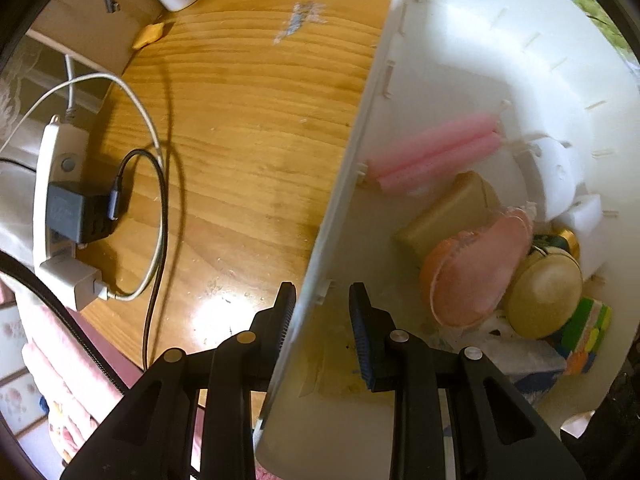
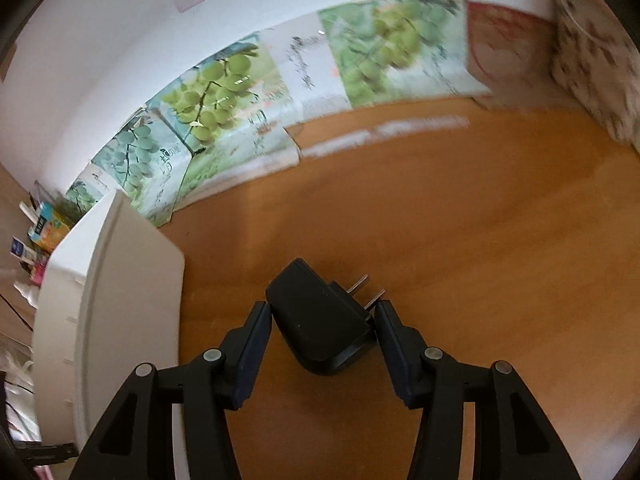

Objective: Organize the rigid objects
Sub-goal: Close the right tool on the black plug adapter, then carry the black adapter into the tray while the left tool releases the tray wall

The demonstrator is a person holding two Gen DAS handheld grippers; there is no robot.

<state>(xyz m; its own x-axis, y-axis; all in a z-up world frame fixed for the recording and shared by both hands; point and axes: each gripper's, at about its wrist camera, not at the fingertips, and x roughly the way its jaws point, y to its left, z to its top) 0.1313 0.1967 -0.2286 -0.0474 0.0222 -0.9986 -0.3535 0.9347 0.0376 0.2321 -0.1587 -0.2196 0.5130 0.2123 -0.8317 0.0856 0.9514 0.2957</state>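
The right gripper (image 2: 322,312) has its pads clamped on a black plug adapter (image 2: 320,322), matte and blocky, two flat metal prongs pointing right, above the wooden table (image 2: 460,240). Only the left view shows the left gripper (image 1: 322,298) straddling and pinching the thin wall of the white bin (image 1: 340,216); inside, ahead-right, lie two pink candles (image 1: 432,150).

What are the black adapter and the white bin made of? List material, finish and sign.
Black adapter: likely matte moulded plastic, dull sheen, rounded edges; two shiny metal prongs.
White bin: probably smooth plastic, thin glossy wall with moulded slots.
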